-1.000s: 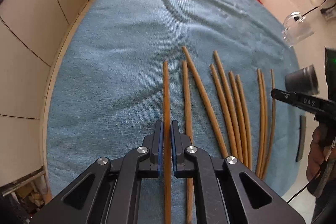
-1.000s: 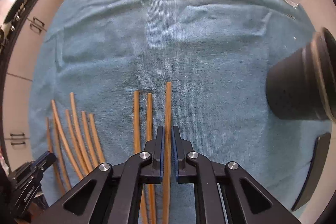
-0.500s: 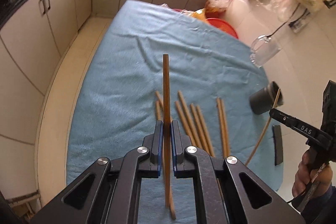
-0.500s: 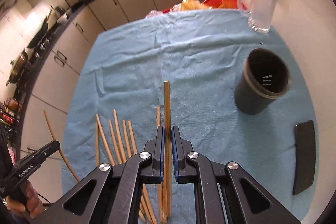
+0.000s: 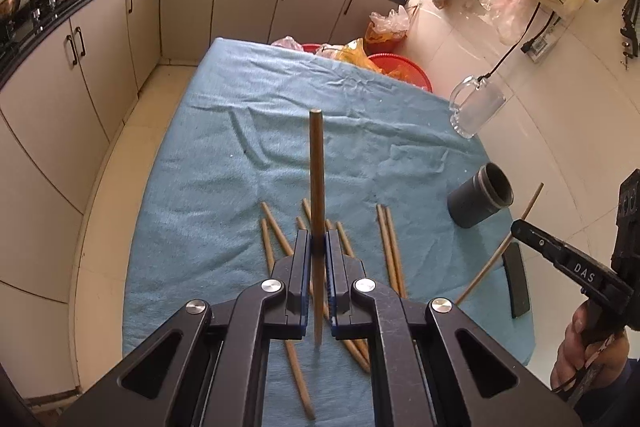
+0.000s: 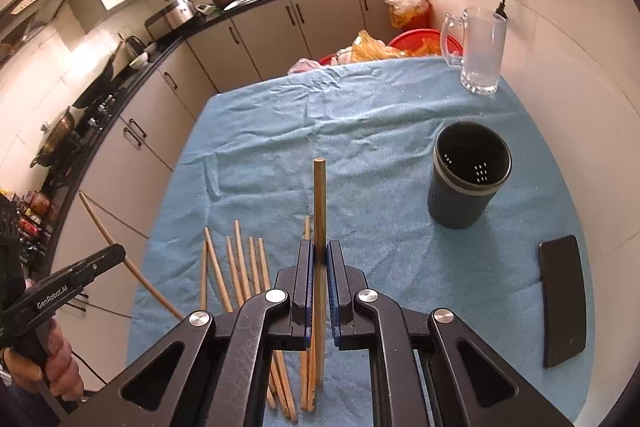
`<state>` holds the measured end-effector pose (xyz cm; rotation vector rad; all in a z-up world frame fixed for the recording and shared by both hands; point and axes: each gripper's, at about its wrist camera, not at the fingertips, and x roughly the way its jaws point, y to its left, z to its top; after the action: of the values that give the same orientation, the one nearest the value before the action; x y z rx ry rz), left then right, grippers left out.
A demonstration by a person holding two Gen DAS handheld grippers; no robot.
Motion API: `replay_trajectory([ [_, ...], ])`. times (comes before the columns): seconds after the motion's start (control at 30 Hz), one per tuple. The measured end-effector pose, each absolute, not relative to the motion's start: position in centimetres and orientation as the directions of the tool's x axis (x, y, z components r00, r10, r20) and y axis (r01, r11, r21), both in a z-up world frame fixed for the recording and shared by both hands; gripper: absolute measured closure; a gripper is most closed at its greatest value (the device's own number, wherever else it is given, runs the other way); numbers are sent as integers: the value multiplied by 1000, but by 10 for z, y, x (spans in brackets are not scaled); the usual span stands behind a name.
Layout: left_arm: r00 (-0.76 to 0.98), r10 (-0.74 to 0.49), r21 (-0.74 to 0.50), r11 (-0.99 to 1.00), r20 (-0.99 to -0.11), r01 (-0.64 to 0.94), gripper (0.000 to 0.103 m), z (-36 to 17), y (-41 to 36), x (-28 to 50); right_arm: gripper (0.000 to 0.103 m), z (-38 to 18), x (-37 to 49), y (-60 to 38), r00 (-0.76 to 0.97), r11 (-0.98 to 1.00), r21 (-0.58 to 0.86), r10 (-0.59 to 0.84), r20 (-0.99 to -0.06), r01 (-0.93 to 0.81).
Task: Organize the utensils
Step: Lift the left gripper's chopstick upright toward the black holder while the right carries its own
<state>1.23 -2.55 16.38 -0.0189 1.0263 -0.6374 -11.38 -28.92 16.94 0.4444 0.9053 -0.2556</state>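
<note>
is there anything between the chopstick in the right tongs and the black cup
Nothing visible. The right tongs hold a chopstick above the blue cloth, and only bare cloth lies between it and the open cup. The phone lies off to the side.

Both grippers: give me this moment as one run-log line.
left gripper: shut on chopstick, lifted | right gripper: shut on second chopstick, lifted | holder cup: upright, empty | loose chopsticks: on blue cloth

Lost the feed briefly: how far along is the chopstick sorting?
Nothing looks done yet: the dark holder shows no chopsticks inside. In hand: the left tongs grip one chopstick, the right tongs grip another chopstick, both lifted off the blue cloth. Left: several loose chopsticks lying on the cloth.
</note>
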Motion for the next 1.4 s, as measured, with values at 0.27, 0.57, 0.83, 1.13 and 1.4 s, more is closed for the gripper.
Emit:
replay_trajectory([
  [0.27,396,-489,-288,836,-777,467,97,179,-48,-1,96,183,-123,-309,637,894,286,1,-771,344],
  [0.57,427,-490,-268,835,-760,481,97,199,-72,-12,96,207,-142,-338,694,885,332,14,-720,327],
  [0.83,427,-538,-266,794,-727,547,97,228,-106,-20,96,230,-165,-371,733,857,376,-3,-680,352],
  [1.13,390,-617,-279,715,-684,642,97,263,-168,-29,96,263,-199,-424,778,803,420,-84,-623,423],
  [1.4,351,-670,-297,654,-654,696,96,290,-220,-29,96,285,-207,-462,799,771,445,-134,-586,455],
])
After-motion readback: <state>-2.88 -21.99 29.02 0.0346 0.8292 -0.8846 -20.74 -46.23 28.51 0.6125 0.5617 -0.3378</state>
